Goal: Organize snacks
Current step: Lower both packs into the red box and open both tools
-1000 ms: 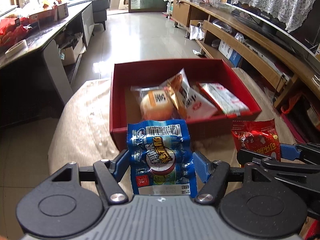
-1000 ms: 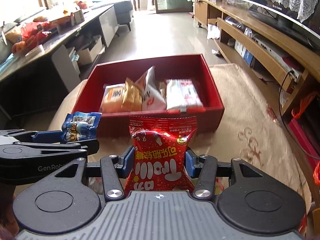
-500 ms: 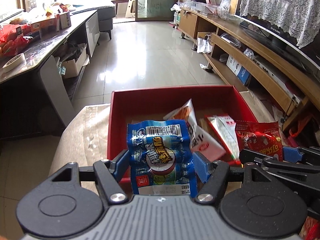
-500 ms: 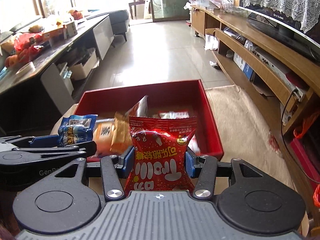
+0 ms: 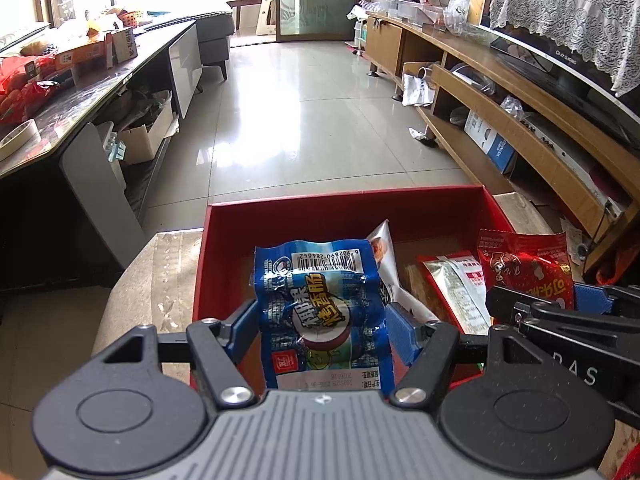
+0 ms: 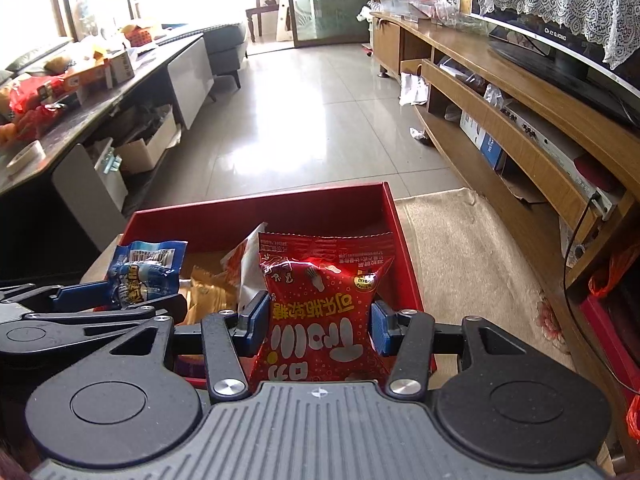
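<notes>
My left gripper (image 5: 322,330) is shut on a blue sausage packet (image 5: 320,300), held upright over the near left part of the red box (image 5: 344,210). My right gripper (image 6: 318,326) is shut on a red candy bag (image 6: 324,304), held over the near right part of the red box (image 6: 256,216). The candy bag also shows at the right of the left wrist view (image 5: 524,264), and the blue packet at the left of the right wrist view (image 6: 146,270). Several snack packets lie inside the box, among them a red-and-silver one (image 5: 452,280) and a yellow one (image 6: 210,292).
The box sits on a beige cloth-covered table (image 5: 160,272). A dark side table with clutter (image 5: 60,92) stands at the left. A long wooden TV cabinet (image 6: 520,120) runs along the right. Tiled floor (image 5: 304,120) lies beyond the box.
Both grippers have moved forward and risen with their packets, from in front of the red box to over its near edge. The box now sits lower and closer in both views.
</notes>
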`<state>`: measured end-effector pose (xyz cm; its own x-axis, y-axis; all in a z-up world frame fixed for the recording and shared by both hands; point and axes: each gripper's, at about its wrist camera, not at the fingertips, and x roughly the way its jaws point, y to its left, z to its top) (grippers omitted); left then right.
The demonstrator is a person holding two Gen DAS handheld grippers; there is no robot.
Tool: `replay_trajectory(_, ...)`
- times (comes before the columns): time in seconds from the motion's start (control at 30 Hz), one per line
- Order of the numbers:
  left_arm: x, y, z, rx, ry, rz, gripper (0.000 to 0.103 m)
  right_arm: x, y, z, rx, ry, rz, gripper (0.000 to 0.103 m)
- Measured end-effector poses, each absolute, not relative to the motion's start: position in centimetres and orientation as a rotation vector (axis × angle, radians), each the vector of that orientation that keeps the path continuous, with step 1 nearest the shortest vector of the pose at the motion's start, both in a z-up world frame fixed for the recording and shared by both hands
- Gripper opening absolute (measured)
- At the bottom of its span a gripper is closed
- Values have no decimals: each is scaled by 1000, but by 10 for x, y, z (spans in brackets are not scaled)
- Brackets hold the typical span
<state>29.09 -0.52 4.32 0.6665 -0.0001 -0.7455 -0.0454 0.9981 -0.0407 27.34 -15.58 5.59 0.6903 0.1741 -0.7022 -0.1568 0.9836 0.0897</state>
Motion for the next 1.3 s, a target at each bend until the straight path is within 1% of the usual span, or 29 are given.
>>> replay_trajectory(0.73,316,-4,19,-50,889,79,62,300,-150,32,20,818,202,58)
replay_trajectory(1.3,319,-6,17,-50,893,94,62,303,-151,28,33,821,206,58)
